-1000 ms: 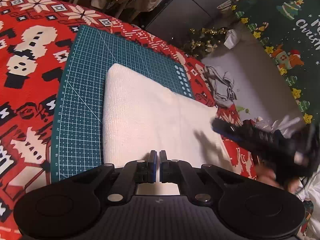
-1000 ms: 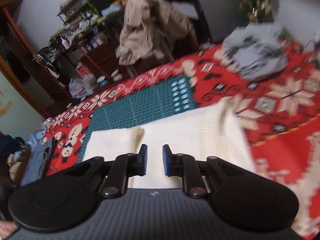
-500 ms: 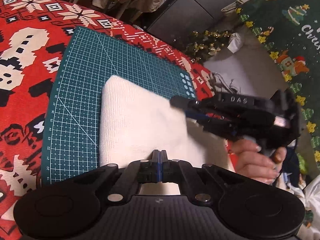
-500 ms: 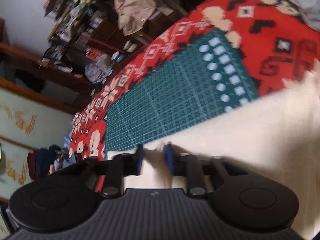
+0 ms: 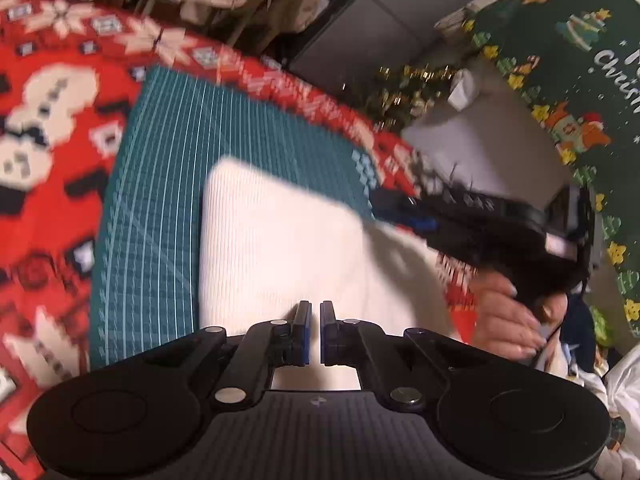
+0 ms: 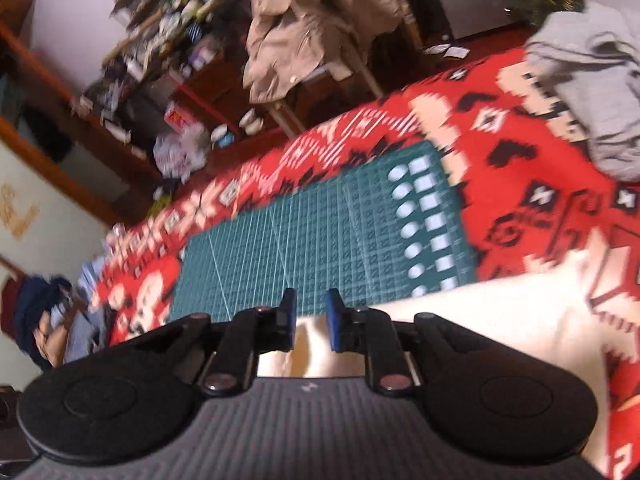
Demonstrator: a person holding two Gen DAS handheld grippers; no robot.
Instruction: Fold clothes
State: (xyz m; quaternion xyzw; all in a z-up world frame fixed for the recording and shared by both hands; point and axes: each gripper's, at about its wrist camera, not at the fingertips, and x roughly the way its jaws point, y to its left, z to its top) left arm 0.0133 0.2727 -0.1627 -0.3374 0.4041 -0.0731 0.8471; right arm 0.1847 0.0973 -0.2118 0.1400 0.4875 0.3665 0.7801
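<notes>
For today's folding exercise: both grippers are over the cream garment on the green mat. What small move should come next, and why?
Probably lower the right gripper and close it on the cream garment's near edge. Its jaws stand open above loose cloth, and the left gripper shows a small gap, gripping nothing.

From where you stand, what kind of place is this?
Probably a lived-in room at home, decorated for Christmas. A red snowman-pattern cloth covers the surface, a beige coat hangs over a chair, a cluttered shelf stands behind, and a tinsel-trimmed tree stands nearby.
</notes>
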